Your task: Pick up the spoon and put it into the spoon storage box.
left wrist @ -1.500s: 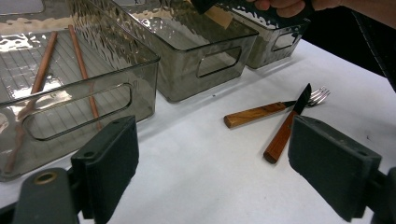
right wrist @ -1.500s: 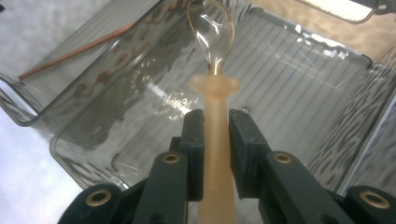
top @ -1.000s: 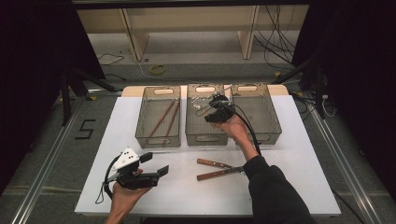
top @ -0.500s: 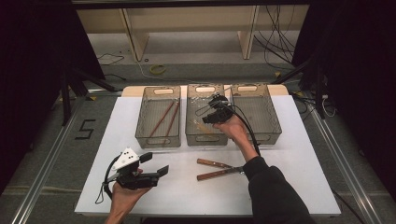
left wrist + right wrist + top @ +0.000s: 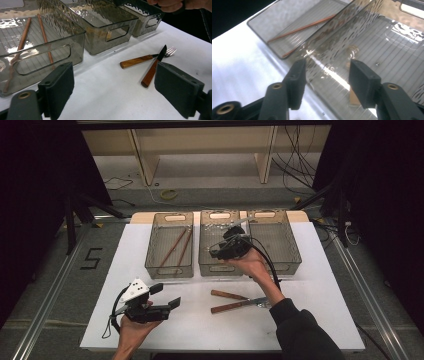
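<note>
High view has the right claw (image 5: 226,251) gaping empty over the middle bin (image 5: 215,266). Left claw (image 5: 167,301) is spread too. The knife (image 5: 153,68) looks stiff and light; I'd grab its wooden handle.

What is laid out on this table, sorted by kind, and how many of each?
Clear bins: 3 (left bin, middle bin, right bin)
Chopsticks: 2 (chopsticks, lying in the left bin)
Wooden-handled knife: 1 (knife)
Wooden-handled fork: 1 (fork)
Total: 7
</note>
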The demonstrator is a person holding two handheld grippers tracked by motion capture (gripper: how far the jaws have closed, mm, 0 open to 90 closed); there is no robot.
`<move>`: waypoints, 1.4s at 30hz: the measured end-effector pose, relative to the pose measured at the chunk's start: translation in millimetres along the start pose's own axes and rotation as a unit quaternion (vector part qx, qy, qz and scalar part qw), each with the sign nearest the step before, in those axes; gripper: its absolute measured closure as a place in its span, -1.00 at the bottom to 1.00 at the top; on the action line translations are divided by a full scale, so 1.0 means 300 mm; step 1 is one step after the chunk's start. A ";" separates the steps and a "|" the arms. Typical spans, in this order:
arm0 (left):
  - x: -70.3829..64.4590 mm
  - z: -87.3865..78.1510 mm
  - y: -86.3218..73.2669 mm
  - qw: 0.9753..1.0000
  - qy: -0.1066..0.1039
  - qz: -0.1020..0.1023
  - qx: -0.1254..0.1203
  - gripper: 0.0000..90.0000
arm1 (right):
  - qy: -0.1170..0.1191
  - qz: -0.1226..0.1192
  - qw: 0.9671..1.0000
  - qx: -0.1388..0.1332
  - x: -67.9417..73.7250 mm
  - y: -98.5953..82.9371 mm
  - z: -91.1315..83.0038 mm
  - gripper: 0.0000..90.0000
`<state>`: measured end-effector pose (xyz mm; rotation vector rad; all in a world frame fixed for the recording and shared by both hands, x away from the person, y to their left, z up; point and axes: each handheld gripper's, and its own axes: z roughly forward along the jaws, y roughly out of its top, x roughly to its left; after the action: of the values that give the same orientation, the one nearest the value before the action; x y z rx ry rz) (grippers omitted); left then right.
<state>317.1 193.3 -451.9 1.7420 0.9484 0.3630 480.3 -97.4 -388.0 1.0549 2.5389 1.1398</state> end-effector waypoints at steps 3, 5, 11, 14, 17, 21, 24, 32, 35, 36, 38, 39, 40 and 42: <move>0.000 0.000 0.000 1.000 0.001 0.000 0.000 -0.65 | 0.003 -0.011 1.000 -0.003 0.022 -0.024 -0.008 0.05; 0.000 -0.001 0.000 1.000 0.001 0.001 0.000 -0.65 | 0.006 -0.011 1.000 -0.002 0.036 -0.041 -0.012 -0.01; -0.001 0.000 0.000 1.000 0.001 0.001 0.000 -0.65 | 0.013 -0.015 1.000 -0.003 0.068 -0.088 -0.021 -0.11; -0.001 0.000 -0.001 1.000 0.001 0.000 -0.001 -0.65 | 0.013 -0.014 1.000 -0.001 0.076 -0.107 -0.022 -0.15; 0.000 -0.001 -0.001 1.000 0.002 0.001 -0.001 -0.65 | 0.014 -0.013 1.000 -0.006 0.079 -0.124 -0.023 -0.15; -0.001 -0.002 0.000 1.000 0.002 0.000 -0.001 -0.65 | 0.015 -0.011 1.000 -0.006 0.083 -0.146 -0.022 -0.15; 0.000 -0.001 0.001 1.000 0.002 0.001 -0.001 -0.65 | 0.012 -0.011 1.000 -0.005 0.082 -0.168 -0.017 -0.14; 0.001 0.000 0.002 1.000 0.002 0.001 0.000 -0.65 | 0.010 -0.007 1.000 0.009 0.071 -0.230 0.014 -0.07; -0.001 0.003 0.002 1.000 0.003 0.000 0.001 -0.65 | 0.012 -0.003 1.000 0.011 0.070 -0.236 0.024 0.01; 0.000 0.004 0.001 1.000 0.003 0.000 0.002 -0.65 | 0.012 -0.005 1.000 0.012 0.070 -0.239 0.029 0.04; 0.001 0.005 0.001 1.000 0.003 0.000 0.001 -0.65 | 0.012 -0.006 1.000 0.016 0.075 -0.244 0.036 0.11; 0.002 0.003 0.000 1.000 0.004 0.000 0.001 -0.65 | 0.011 -0.010 1.000 0.018 0.075 -0.249 0.038 0.15; 0.002 0.003 0.000 1.000 0.004 -0.001 0.001 -0.65 | 0.009 -0.012 1.000 0.023 0.077 -0.254 0.040 0.19; 0.003 0.002 0.001 1.000 0.004 0.000 0.000 -0.65 | 0.007 -0.013 1.000 0.026 0.075 -0.262 0.043 0.26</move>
<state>318.1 193.4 -452.2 1.7418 0.9552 0.3701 426.8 -110.9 -449.6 1.0254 2.5979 1.0846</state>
